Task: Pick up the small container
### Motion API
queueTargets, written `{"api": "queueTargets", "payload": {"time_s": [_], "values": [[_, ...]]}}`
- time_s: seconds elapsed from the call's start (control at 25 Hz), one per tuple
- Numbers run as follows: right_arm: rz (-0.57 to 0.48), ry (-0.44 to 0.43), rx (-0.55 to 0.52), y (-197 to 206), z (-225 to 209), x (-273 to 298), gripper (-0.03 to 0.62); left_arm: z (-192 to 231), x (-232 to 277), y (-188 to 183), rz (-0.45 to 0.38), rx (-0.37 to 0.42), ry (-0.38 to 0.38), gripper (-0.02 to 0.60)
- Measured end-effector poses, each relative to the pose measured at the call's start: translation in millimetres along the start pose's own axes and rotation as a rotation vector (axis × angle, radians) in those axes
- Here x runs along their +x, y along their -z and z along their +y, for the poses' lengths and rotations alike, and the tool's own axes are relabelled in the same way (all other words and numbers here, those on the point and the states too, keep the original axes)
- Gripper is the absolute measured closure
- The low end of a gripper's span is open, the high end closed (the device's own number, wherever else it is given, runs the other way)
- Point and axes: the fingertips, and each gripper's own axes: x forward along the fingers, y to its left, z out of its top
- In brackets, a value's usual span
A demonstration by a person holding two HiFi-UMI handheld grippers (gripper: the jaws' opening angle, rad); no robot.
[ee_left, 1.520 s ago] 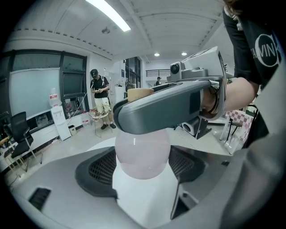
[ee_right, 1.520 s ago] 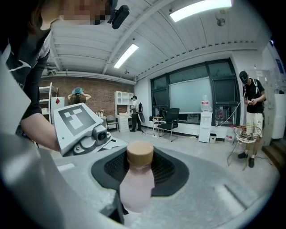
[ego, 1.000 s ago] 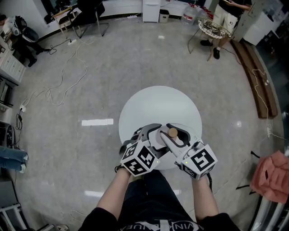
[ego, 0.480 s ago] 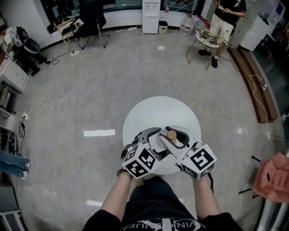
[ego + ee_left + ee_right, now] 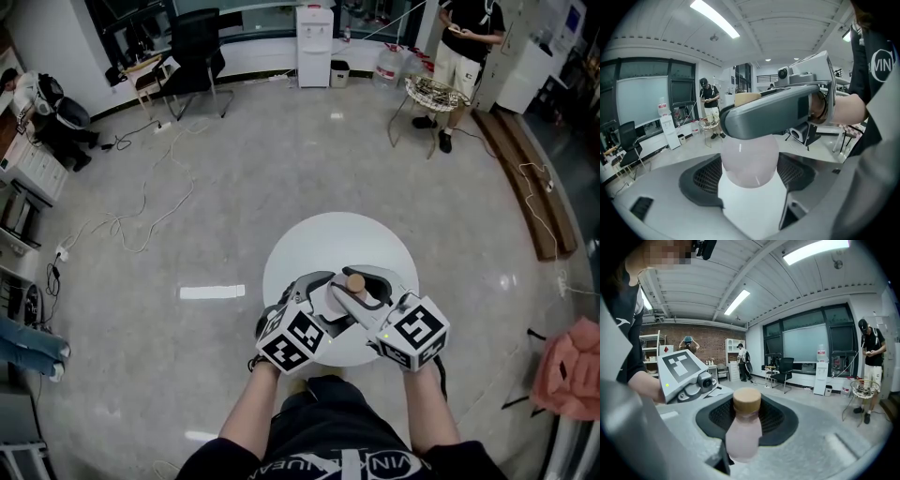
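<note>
The small bottle (image 5: 743,430), cork-capped and over the near side of the round table (image 5: 319,239), is clamped in the fairly wide right gripper (image 5: 362,281), while the left gripper (image 5: 317,281) stands open around its base, seemingly not pressing, so squeeze evenly and lift it straight without tilting.

Small container (image 5: 356,280) over table (image 5: 319,244), chair (image 5: 195,49) far behind
</note>
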Motion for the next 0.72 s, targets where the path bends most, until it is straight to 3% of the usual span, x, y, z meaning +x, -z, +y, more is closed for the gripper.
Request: {"api": "queueTargets", "payload": {"time_s": [0.72], "values": [[-0.032, -0.005, -0.057, -42.2, 5.0, -19.3, 0.468, -1.2, -22.7, -40.8, -0.037, 0.033, -0.048, 0.238]]}}
